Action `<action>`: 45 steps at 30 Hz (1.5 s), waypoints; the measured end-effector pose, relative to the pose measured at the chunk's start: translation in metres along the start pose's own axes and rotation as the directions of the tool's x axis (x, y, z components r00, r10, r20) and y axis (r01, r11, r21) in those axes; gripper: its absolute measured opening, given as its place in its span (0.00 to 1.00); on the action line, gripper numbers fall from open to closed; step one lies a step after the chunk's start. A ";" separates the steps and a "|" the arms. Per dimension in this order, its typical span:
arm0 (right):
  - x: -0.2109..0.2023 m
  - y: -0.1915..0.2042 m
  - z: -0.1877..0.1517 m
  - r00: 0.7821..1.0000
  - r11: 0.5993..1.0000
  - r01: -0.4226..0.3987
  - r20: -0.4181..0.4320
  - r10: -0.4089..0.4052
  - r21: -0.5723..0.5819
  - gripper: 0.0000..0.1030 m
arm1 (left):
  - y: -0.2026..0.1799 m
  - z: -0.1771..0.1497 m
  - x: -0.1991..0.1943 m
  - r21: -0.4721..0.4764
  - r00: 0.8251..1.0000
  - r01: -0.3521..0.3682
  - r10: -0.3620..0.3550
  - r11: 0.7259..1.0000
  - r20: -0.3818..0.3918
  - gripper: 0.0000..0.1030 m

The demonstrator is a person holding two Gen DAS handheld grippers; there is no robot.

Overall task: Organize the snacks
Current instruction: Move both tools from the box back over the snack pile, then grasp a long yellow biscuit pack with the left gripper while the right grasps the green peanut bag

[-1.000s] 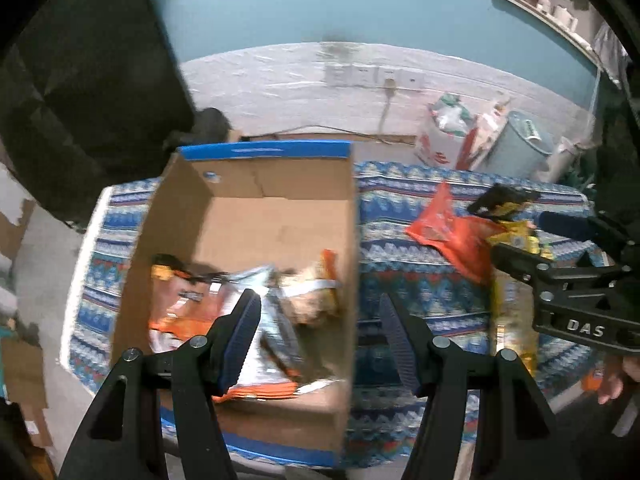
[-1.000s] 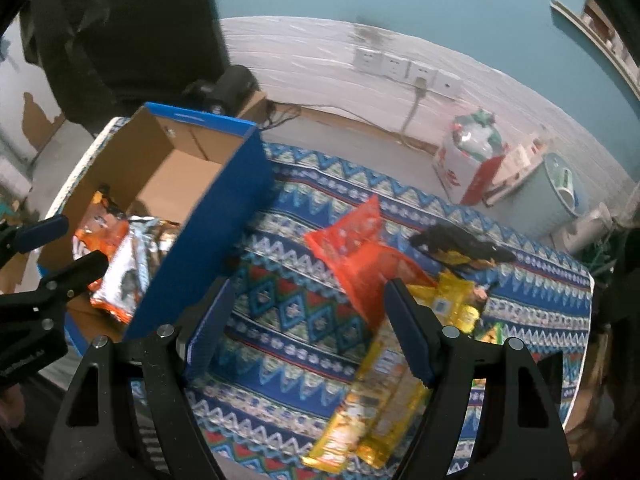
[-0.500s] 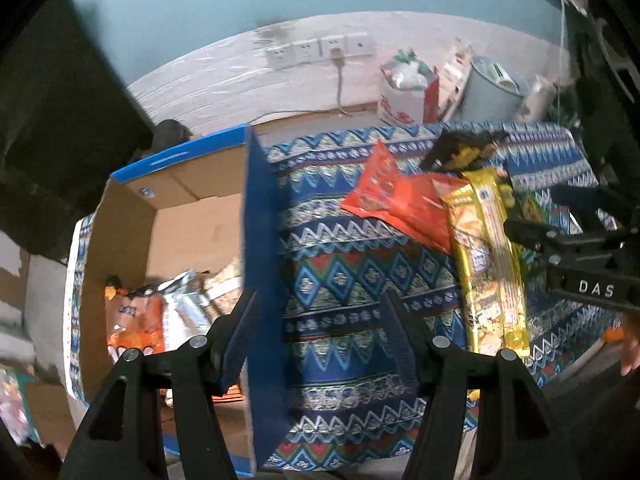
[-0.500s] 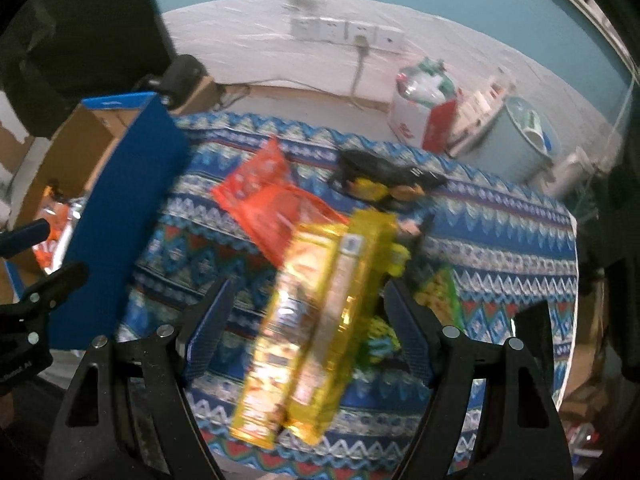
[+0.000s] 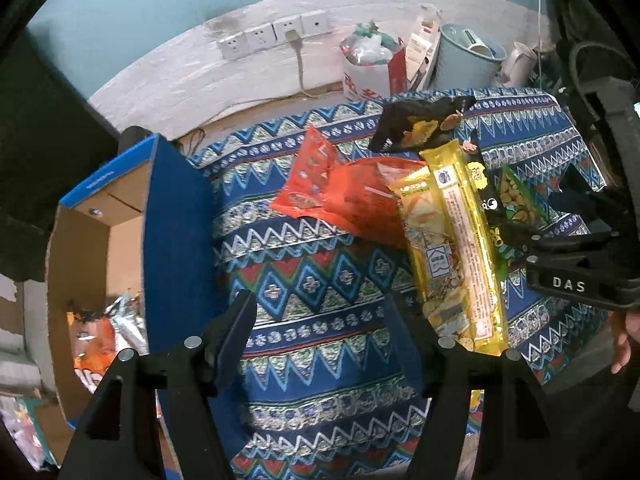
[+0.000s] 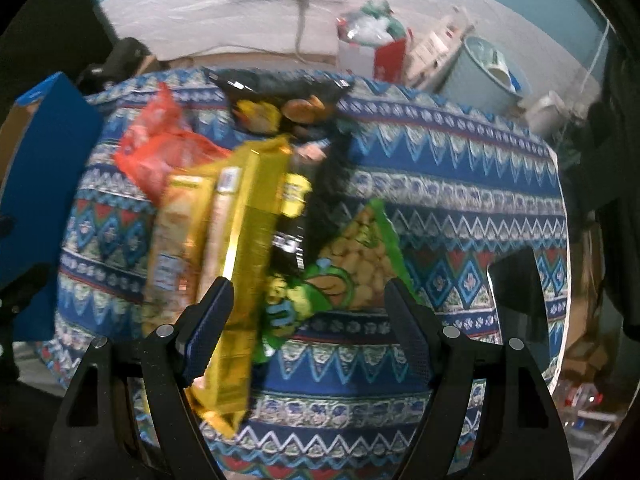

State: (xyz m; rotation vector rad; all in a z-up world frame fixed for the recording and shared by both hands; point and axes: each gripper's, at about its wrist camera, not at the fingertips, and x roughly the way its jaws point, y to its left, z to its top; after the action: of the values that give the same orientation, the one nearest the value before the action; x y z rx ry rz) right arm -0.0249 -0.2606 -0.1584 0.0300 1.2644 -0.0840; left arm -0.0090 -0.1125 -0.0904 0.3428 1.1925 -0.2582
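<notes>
The left gripper (image 5: 320,320) hangs over bare patterned tablecloth (image 5: 312,280), jaws opening, nothing between them. The right gripper (image 6: 308,308) stands apart above the green snack bag (image 6: 352,264), beside the yellow packet (image 6: 240,240) mid-table.

Right wrist view motion-blurred; print on yellow packet (image 6: 236,240) unreadable. Green snack bag (image 6: 344,264) partly under black packet (image 6: 296,216), lower corner behind yellow packet. Cardboard box (image 5: 120,240) cut by left edge of left wrist view; its blue wall hides most of the orange and silver packets (image 5: 108,328) inside
</notes>
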 end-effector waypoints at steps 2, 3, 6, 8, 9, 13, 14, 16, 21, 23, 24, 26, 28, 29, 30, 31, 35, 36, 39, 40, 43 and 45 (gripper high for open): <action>0.009 -0.007 0.001 1.000 1.000 -0.002 -0.013 0.003 0.029 0.74 | -0.002 0.001 0.007 -0.006 1.000 0.007 -0.007 1.000 -0.015 0.65; 0.011 -0.009 0.002 1.000 0.999 -0.006 -0.015 0.007 0.045 0.74 | -0.003 0.002 0.011 -0.010 1.000 0.010 -0.011 1.000 -0.023 0.65; 0.018 -0.017 0.005 0.999 0.995 -0.023 -0.022 0.025 0.096 0.74 | -0.008 0.003 0.024 -0.013 0.998 0.018 -0.018 1.000 -0.053 0.65; 0.023 -0.022 0.007 0.999 0.991 -0.022 -0.023 0.025 0.129 0.74 | -0.010 0.003 0.029 -0.011 0.998 0.013 -0.014 1.000 -0.062 0.65; 0.026 -0.025 0.008 0.999 0.989 -0.020 -0.024 0.023 0.144 0.74 | -0.011 0.003 0.031 -0.009 0.998 0.011 -0.012 1.000 -0.064 0.66; 0.042 -0.030 0.008 0.998 0.983 -0.020 -0.047 0.029 0.184 0.75 | -0.014 0.003 0.037 -0.004 0.997 0.011 -0.012 1.000 -0.079 0.66; 0.045 -0.030 0.007 0.998 0.983 -0.016 -0.050 0.026 0.184 0.75 | -0.016 0.003 0.038 -0.005 0.996 0.018 -0.018 1.000 -0.085 0.66; 0.048 -0.031 0.005 0.999 0.985 -0.010 -0.050 0.019 0.173 0.75 | -0.019 0.003 0.042 -0.005 0.994 0.033 -0.033 0.999 -0.102 0.66; 0.053 -0.030 -0.001 0.999 0.990 0.007 -0.051 0.001 0.144 0.75 | -0.027 0.006 0.048 -0.029 0.989 0.083 -0.086 0.996 -0.122 0.70; 0.052 -0.031 -0.002 0.999 0.992 0.011 -0.052 -0.004 0.127 0.75 | -0.031 0.008 0.050 -0.036 0.987 0.100 -0.104 0.994 -0.122 0.72; 0.053 -0.029 -0.005 0.998 0.992 0.019 -0.054 -0.012 0.123 0.75 | -0.034 0.008 0.052 -0.038 0.986 0.106 -0.110 0.994 -0.123 0.72; 0.053 -0.032 -0.008 0.997 0.993 0.042 -0.061 -0.035 0.113 0.75 | -0.038 0.009 0.056 -0.042 0.984 0.114 -0.119 0.993 -0.131 0.72; 0.052 -0.037 -0.011 0.996 0.993 0.060 -0.064 -0.054 0.097 0.75 | -0.042 0.009 0.063 -0.043 0.980 0.123 -0.128 0.992 -0.150 0.72; 0.051 -0.039 -0.011 0.996 0.993 0.073 -0.064 -0.067 0.088 0.75 | -0.043 0.009 0.065 -0.046 0.978 0.129 -0.134 0.991 -0.157 0.73; 0.051 -0.042 -0.013 0.995 0.993 0.086 -0.064 -0.082 0.078 0.75 | -0.043 0.009 0.067 -0.053 0.977 0.135 -0.142 0.989 -0.157 0.76; 0.051 -0.046 -0.015 0.993 0.992 0.104 -0.063 -0.099 0.067 0.75 | -0.043 0.009 0.067 -0.058 0.977 0.137 -0.145 0.989 -0.155 0.78; 0.042 -0.064 -0.019 0.985 0.984 0.167 -0.044 -0.164 0.066 0.75 | -0.044 0.012 0.068 -0.069 0.973 0.151 -0.161 0.986 -0.164 0.78; 0.037 -0.069 -0.020 0.988 0.983 0.151 -0.031 -0.148 0.102 0.75 | -0.043 0.012 0.068 -0.082 0.971 0.160 -0.172 0.984 -0.167 0.78; 0.028 -0.081 -0.020 0.999 0.977 0.053 -0.023 -0.050 0.208 0.75 | -0.043 0.010 0.069 -0.099 0.968 0.177 -0.191 0.979 -0.165 0.78; 0.027 -0.081 -0.020 0.999 0.969 0.025 -0.028 -0.018 0.246 0.75 | -0.043 0.010 0.069 -0.097 0.968 0.177 -0.191 0.979 -0.165 0.78; 0.029 -0.097 -0.025 0.998 0.934 -0.026 -0.037 0.042 0.357 0.75 | -0.050 0.009 0.073 -0.088 0.967 0.179 -0.191 0.980 -0.169 0.78; 0.026 -0.107 -0.029 0.999 0.920 -0.015 -0.037 0.032 0.391 0.75 | -0.055 0.008 0.076 -0.081 0.967 0.180 -0.192 0.980 -0.171 0.78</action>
State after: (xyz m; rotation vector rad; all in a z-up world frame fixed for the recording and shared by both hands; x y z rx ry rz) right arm -0.0527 -0.3662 -0.1896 0.3946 1.2729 -0.3169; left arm 0.0036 -0.1668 -0.1656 0.2000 1.4089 -0.3569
